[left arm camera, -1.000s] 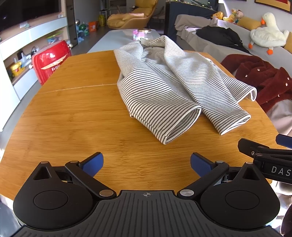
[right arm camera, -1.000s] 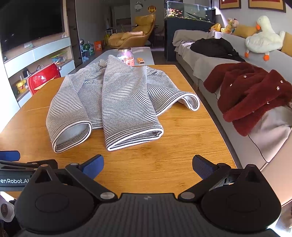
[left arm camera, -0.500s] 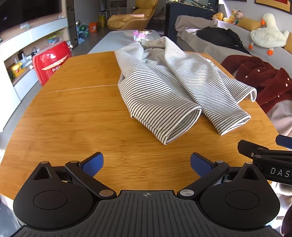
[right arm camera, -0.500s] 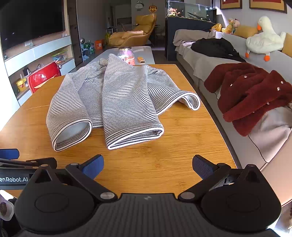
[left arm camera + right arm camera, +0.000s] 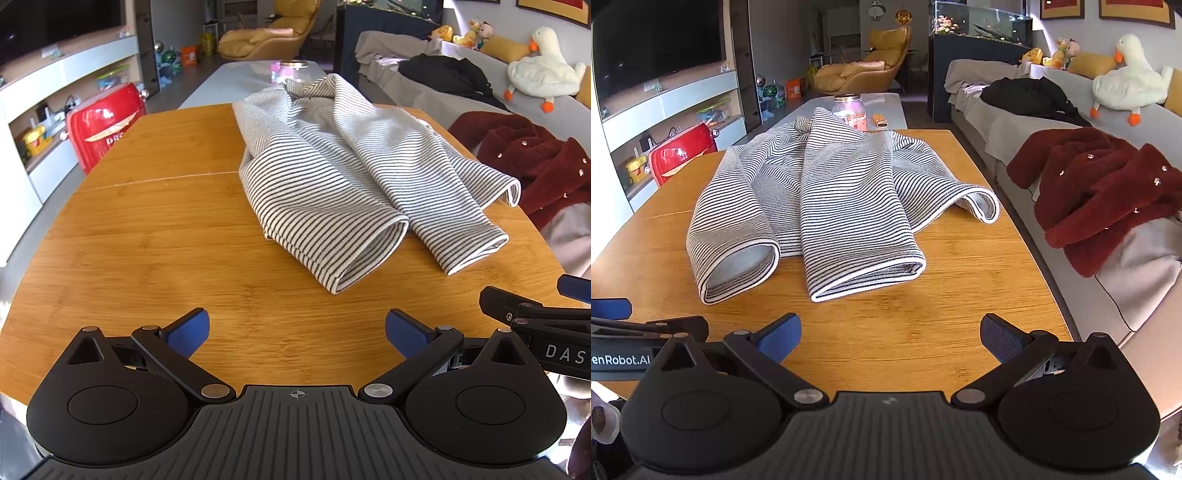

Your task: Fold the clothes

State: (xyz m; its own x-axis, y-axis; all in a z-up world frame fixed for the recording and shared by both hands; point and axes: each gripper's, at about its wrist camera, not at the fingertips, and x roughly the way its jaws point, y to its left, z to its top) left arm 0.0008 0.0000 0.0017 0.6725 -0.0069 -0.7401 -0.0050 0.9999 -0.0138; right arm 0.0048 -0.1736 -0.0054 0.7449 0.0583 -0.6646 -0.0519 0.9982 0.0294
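A black-and-white striped garment [image 5: 343, 173] lies crumpled on the wooden table [image 5: 147, 236], with two open cuffs pointing toward me; it also shows in the right wrist view [image 5: 834, 199]. My left gripper [image 5: 297, 332] is open and empty, hovering above the table's near edge, short of the garment. My right gripper [image 5: 890, 336] is open and empty, likewise short of the nearest cuff. Each gripper's side shows in the other's view: the right one in the left wrist view [image 5: 535, 317], the left one in the right wrist view [image 5: 646, 328].
A sofa [image 5: 1015, 133] runs along the table's right side with a red fluffy coat [image 5: 1108, 192], a black garment [image 5: 1030, 96] and a plush goose [image 5: 1126, 81]. A glass jar [image 5: 849, 110] stands beyond the table's far end. A red appliance [image 5: 103, 122] sits at the left.
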